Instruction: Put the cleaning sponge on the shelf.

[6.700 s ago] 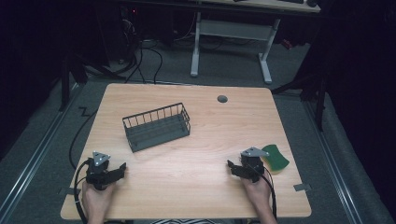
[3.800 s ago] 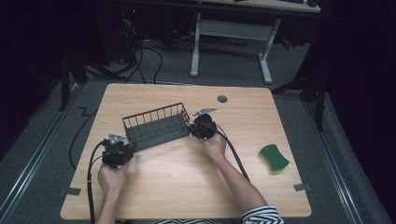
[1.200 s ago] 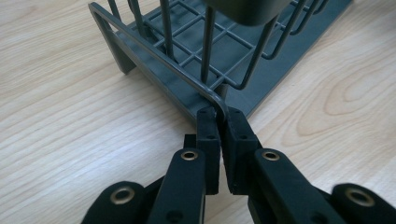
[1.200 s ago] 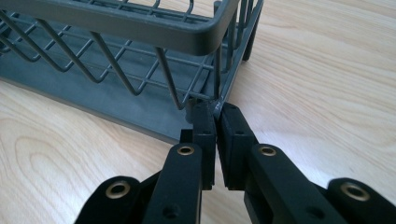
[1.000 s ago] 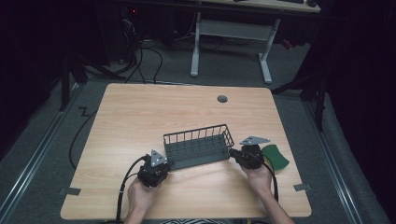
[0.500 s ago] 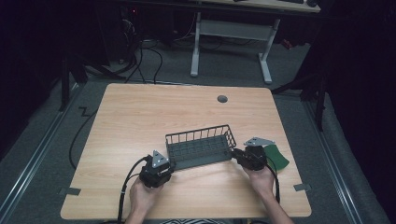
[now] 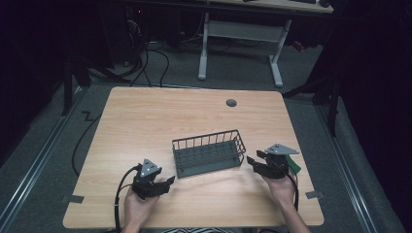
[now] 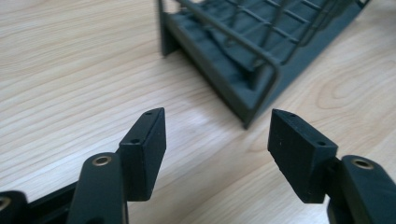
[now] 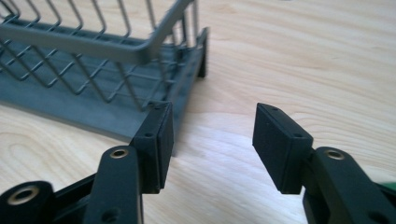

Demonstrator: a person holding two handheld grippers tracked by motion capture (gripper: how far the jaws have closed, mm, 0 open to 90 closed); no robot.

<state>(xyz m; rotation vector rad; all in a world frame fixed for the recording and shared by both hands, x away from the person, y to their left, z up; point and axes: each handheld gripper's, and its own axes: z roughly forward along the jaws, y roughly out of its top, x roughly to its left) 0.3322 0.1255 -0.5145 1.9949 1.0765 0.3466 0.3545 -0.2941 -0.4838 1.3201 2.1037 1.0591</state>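
Note:
A dark grey wire basket [image 7: 209,153] stands on the wooden table [image 7: 145,116], right of centre towards the front. My left gripper [image 7: 167,180] is open, just off the basket's near left corner [image 8: 247,119], with bare wood between its jaws. My right gripper [image 7: 250,160] is open too, a short way off the basket's right end [image 9: 187,70], touching nothing. Both hands hold the grippers low over the table. In the left gripper view its own gripper [image 8: 217,144] faces the basket corner; in the right gripper view its own gripper [image 9: 212,140] faces the basket's end.
A green sponge [image 7: 293,164] lies behind the right gripper near the table's right edge. A round cable hole [image 7: 231,102] sits at the back of the table. A white desk frame [image 7: 240,34] stands on the floor beyond. Cables trail off the left side.
Both grippers carried the basket from the back left to the front right of centre, then let go of it. They have now drawn back a little from its two ends and stand open.

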